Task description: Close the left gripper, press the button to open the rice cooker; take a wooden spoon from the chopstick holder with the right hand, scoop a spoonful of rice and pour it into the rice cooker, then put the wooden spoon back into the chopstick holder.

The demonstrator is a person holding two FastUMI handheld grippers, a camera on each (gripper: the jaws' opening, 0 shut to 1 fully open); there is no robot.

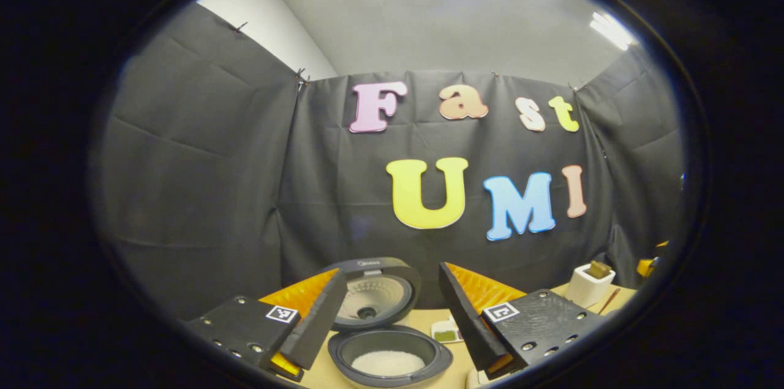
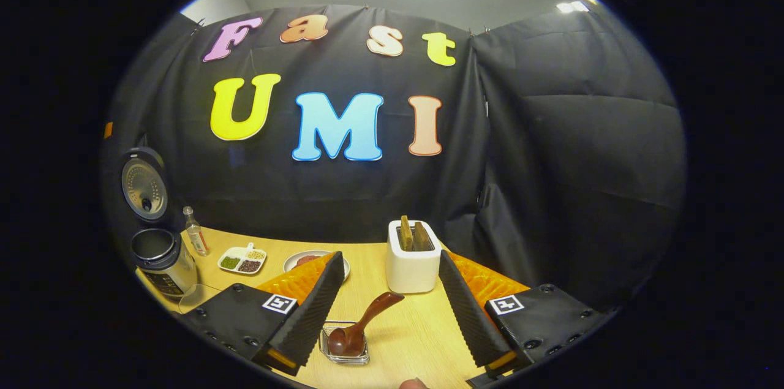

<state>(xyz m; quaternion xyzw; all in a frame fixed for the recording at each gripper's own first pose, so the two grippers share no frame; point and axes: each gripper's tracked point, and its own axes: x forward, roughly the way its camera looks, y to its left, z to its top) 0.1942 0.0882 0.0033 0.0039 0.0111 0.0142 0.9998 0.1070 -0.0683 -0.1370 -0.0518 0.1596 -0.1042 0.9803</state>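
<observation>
Right gripper view, bottom centre: my right gripper [image 2: 386, 331] has its fingers spread wide with nothing between them. Just ahead, low in the frame, the wooden spoon [image 2: 361, 328] rests bowl-down in a small glass dish [image 2: 345, 345], handle tilted up toward the right; I judge it was left there for an easy pick, though the task names the holder as its home. Beyond it, at centre, the white chopstick holder [image 2: 413, 266] stands upright on the table [image 2: 416, 334] with two wooden pieces showing at its mouth. Far left, the rice cooker [image 2: 160, 260] stands with its lid raised.

Left gripper view, bottom centre: my left gripper [image 1: 392, 328] is likewise apart and empty, hovering above the cooker's open pot [image 1: 389, 355], where white rice [image 1: 388, 363] already lies. The lid [image 1: 373, 294] stands upright behind. Button step appears complete.
</observation>
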